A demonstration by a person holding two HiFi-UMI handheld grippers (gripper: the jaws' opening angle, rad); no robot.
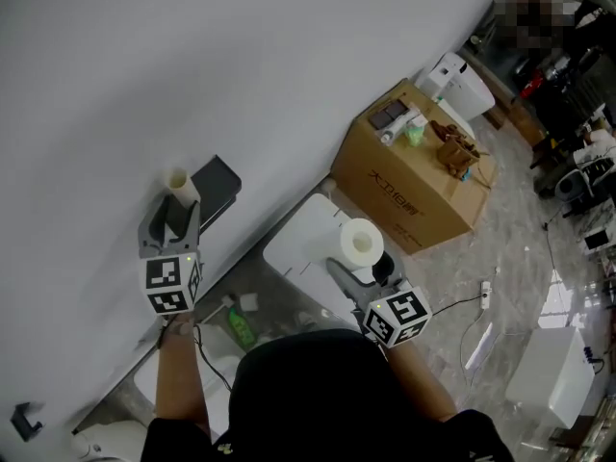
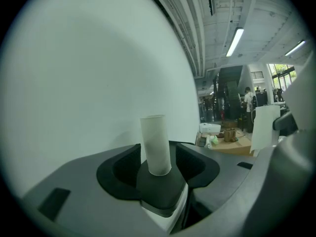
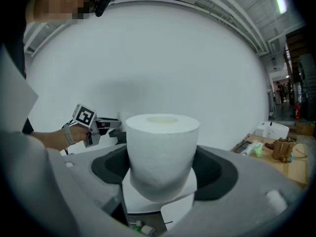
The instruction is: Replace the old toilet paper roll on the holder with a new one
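An empty cardboard tube [image 1: 180,186] [image 2: 155,142] stands upright close to the wall, just left of the black holder [image 1: 219,186]. My left gripper [image 1: 178,208] [image 2: 158,154] is open around the tube, with a thin gap on its right side. The tube's foot sits on a black part between the jaws. My right gripper [image 1: 361,263] [image 3: 160,169] is shut on a full white toilet paper roll [image 1: 361,242] [image 3: 160,137], held upright over the toilet tank. In the right gripper view, the left gripper [image 3: 94,125] shows far left, against the wall.
A white toilet tank [image 1: 303,243] stands below the right gripper. A cardboard box [image 1: 414,186] with small items on top sits to its right by the wall. A green bottle [image 1: 241,327] lies on the floor between the arms. A power strip [image 1: 486,292] and white box [image 1: 553,373] lie right.
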